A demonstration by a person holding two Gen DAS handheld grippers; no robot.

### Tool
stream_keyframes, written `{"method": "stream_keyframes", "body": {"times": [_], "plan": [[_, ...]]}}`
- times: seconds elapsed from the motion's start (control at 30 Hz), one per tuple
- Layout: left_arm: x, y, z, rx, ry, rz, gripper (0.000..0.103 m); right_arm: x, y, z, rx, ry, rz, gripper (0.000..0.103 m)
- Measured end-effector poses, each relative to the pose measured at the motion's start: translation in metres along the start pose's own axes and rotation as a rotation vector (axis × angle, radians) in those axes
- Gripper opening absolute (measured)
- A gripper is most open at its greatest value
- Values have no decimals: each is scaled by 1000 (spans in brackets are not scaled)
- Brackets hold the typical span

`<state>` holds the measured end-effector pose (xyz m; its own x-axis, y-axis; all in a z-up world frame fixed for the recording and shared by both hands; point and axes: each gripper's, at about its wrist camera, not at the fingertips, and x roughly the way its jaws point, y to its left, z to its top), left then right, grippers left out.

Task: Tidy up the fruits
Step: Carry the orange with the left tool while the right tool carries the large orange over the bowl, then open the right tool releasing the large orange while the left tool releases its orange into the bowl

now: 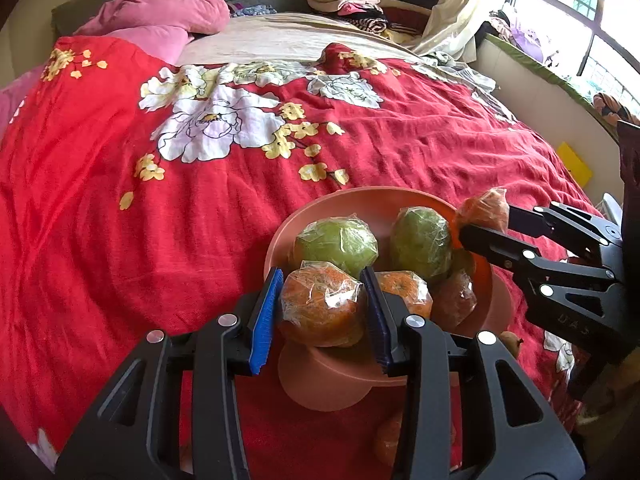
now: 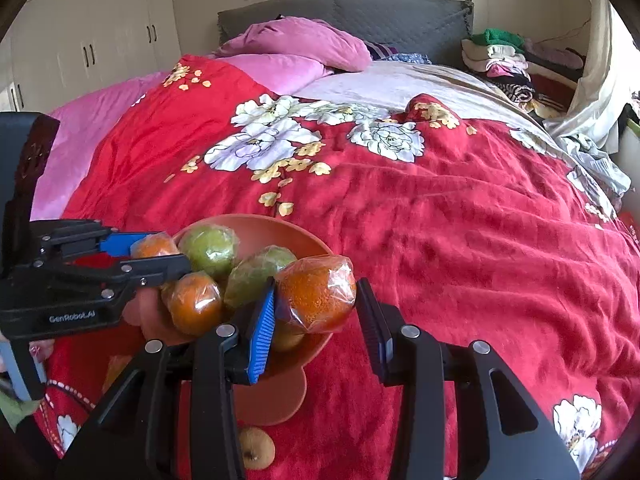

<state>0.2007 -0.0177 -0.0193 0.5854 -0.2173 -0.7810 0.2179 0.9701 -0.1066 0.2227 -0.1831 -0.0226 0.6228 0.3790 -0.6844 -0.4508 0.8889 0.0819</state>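
At the bottom centre of my left wrist view, the left gripper (image 1: 322, 312) has its fingers (image 1: 264, 320) clamped on a wrapped orange (image 1: 320, 306), both blue pads pressing the plastic film, just over the near rim of the pink bowl (image 1: 496, 292) standing on the bed. In my right wrist view, lower centre, the right gripper (image 2: 316, 320) holds a second wrapped orange (image 2: 316, 296) in much the same way; its left pad sits hard against the film, and the right finger looks to touch the far side, though the fisheye makes that contact hard to judge. To do this step well I would bring each orange over an open spot in the bowl, lower it until it rests, and only then ease the fingers apart, since the film is slippery and the pile is already crowded. Just beyond, in the bowl, lie two wrapped green fruits (image 1: 338, 244) and more oranges. A small brown fruit (image 2: 256, 448) sits on the red floral bedspread (image 2: 460, 220) at the bottom edge, outside the bowl. Farther up the frame are pink pillows (image 2: 304, 42) and folded clothes (image 2: 500, 56) at upper right.
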Motion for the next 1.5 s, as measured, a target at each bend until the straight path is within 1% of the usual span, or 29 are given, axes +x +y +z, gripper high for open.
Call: {"method": "stream_keyframes", "body": {"times": [0.17,0.23,0.33,0.47,0.57,0.63,0.7,0.77,0.83,0.9,0.97,1.0,1.07,1.13,1.23,1.3,1.37,1.43,1.5], "plan": [[0,0,0,0,-2,1,32,2,1,-1,23,6,32,40],[0,1,0,-4,-1,-1,32,2,1,-1,21,4,31,40],[0,1,0,-2,-1,0,32,0,1,-2,21,-2,37,44],[0,1,0,-2,-1,1,32,-2,2,-2,23,-5,34,54],[0,0,0,-3,-3,2,32,-5,2,-3,28,-11,33,57],[0,1,0,-5,-2,0,32,-8,2,-4,32,-21,29,62],[0,1,0,-7,-1,-1,32,-11,1,-5,32,-26,24,63],[1,0,-1,-3,-1,1,32,-13,0,-6,32,-34,17,70],[0,0,0,-3,-1,0,32,-16,-1,-8,38,-39,15,70],[0,0,0,-5,0,-3,33,-17,-4,-10,48,-43,12,74],[-1,-1,0,-9,-2,-11,37,-19,-5,-10,54,-45,12,76],[-2,-1,0,-8,-3,-8,38,-19,-6,-11,57,-44,12,77],[-3,-2,0,-6,-7,3,43,-21,-7,-12,61,-46,6,80],[-4,0,-1,-16,-7,-1,43,-23,-8,-13,65,-49,5,81],[-4,3,-3,-24,-7,3,45,-25,-8,-14,65,-53,-1,85],[-5,4,-4,-31,-8,3,48,-26,-7,-14,62,-54,-2,85],[-5,4,-4,-37,-13,5,53,-27,-5,-14,56,-59,-9,87],[-8,5,-5,-42,-19,7,56,-27,-5,-14,53,-62,-9,88],[-10,5,-5,-48,-26,4,60,-28,-4,-13,49,-65,-20,91]]}}
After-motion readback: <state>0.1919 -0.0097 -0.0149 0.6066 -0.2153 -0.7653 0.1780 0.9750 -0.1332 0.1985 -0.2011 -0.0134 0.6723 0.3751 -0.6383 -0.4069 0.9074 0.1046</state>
